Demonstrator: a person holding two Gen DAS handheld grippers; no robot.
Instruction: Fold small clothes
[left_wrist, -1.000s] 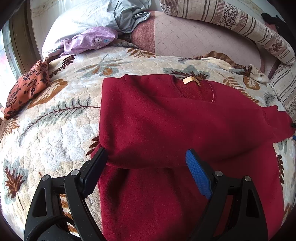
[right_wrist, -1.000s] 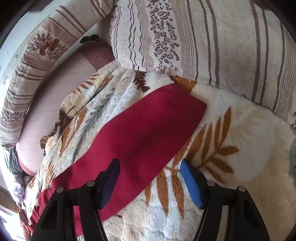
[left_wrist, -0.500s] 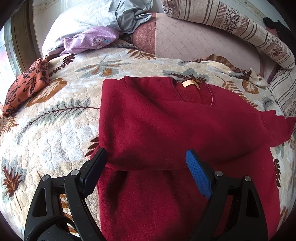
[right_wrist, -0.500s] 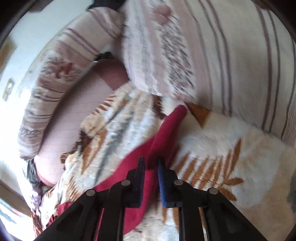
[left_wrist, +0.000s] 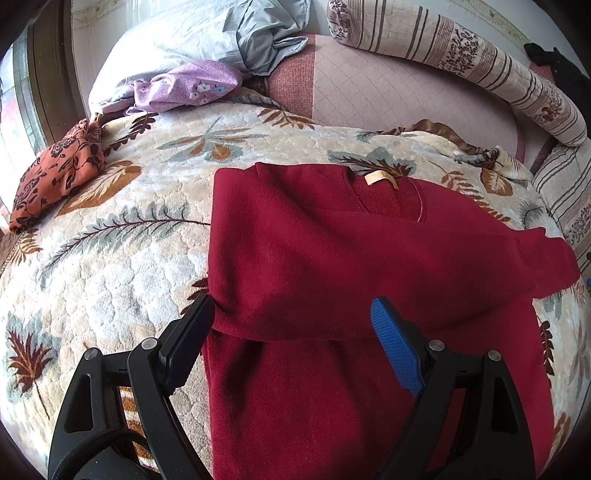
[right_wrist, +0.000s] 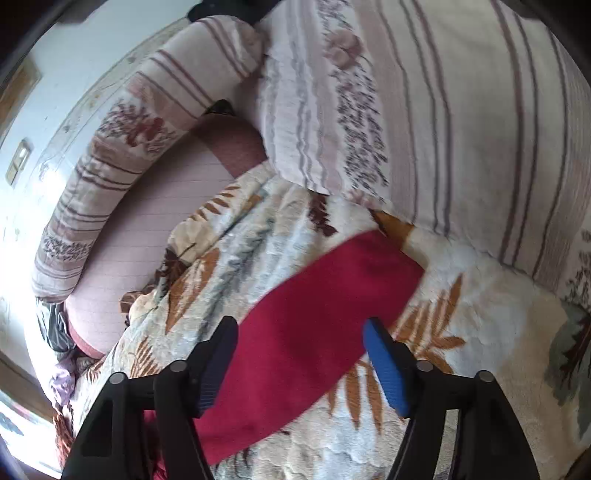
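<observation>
A dark red sweatshirt (left_wrist: 332, 266) lies on the leaf-patterned bedspread (left_wrist: 110, 258), collar with a tan label (left_wrist: 376, 178) at the far side. One sleeve is folded across its chest and reaches to the right. My left gripper (left_wrist: 291, 325) is open and empty, just above the folded sleeve's near edge. In the right wrist view the other red sleeve (right_wrist: 314, 325) lies flat on the bedspread (right_wrist: 480, 332). My right gripper (right_wrist: 299, 347) is open above it, with one finger on each side of the sleeve.
An orange floral cloth (left_wrist: 55, 173) lies at the left edge of the bed. A purple garment (left_wrist: 184, 88), a grey one (left_wrist: 266, 44) and a white pillow (left_wrist: 155, 48) lie at the back. A striped bolster (left_wrist: 461, 55) and striped quilt (right_wrist: 443, 110) border the right side.
My right gripper had shut on the sleeve and lifted it half a second ago; now it is open and the sleeve lies flat again. The left gripper stays open, with the view drawn back slightly.
</observation>
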